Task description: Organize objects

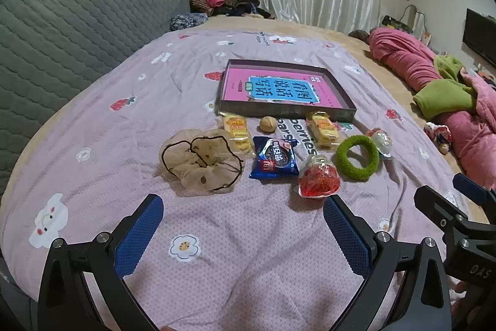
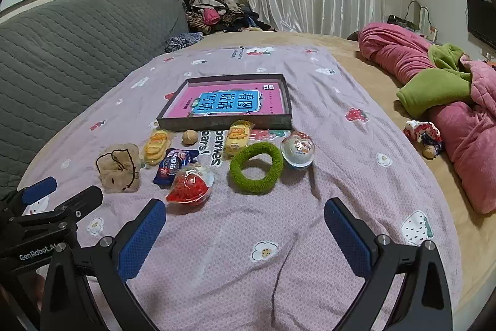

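Left gripper (image 1: 243, 230): jaws stood wide apart and empty, angled down over the bedsheet (image 1: 93, 145), short of the items.
Right gripper (image 2: 245, 233): likewise spread wide, holding nothing.
Nearest items: beige scrunchie (image 1: 198, 162), blue Oreo packet (image 1: 274, 158), packet of red bands (image 1: 319, 180), green scrunchie (image 1: 356, 157).
Farther row: two yellow snack packs (image 1: 237, 129) (image 1: 324, 127), one walnut (image 1: 268, 124), one wrapped egg-shaped toy (image 2: 297, 149).
Tray (image 1: 286, 114): lay just beyond the row; held only a pink book (image 1: 279, 89).
Count: two scrunchies, two yellow packs, one each of the rest; eight loose items.
Progress: apparently at the start; nothing seemed sorted, and all eight lay outside the tray.
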Tool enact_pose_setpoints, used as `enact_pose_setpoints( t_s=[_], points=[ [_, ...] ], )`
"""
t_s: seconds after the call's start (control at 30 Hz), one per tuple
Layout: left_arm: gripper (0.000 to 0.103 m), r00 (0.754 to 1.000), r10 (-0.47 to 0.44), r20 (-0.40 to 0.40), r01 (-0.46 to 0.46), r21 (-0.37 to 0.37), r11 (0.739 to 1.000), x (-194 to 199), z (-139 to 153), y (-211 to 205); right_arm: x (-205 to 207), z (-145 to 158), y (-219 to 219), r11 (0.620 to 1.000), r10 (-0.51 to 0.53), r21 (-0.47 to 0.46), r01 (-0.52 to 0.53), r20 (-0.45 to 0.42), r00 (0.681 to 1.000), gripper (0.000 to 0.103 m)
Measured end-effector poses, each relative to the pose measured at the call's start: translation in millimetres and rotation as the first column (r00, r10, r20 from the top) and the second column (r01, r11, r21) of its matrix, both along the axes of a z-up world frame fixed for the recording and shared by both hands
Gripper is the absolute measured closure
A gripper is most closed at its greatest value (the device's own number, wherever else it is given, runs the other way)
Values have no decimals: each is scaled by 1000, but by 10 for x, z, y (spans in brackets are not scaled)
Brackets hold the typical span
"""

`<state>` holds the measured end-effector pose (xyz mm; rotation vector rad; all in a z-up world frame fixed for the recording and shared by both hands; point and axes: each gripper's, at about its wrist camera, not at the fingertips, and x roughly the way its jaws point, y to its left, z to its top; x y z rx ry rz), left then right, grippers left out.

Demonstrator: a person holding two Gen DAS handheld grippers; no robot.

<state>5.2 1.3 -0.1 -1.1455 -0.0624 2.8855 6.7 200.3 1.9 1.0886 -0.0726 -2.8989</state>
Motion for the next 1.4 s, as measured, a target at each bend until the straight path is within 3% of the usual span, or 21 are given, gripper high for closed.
enact_pose_setpoints(
  t_s=[0.5, 0.83, 1.4],
  points=[
    [0, 1000, -4, 2, 4, 10, 1000, -4, 28, -58, 13, 97, 26, 999, 22, -24, -22, -23, 999, 0],
    [0, 1000, -7, -7, 8, 15, 1000, -111, -61, -167, -95, 16, 110, 986, 64, -152, -64, -7, 998, 0],
    [0, 995, -20, 96, 18, 19, 1000, -633, -453, -372, -507, -266, -318, 995, 58, -87, -53, 65, 996, 0]
  ],
)
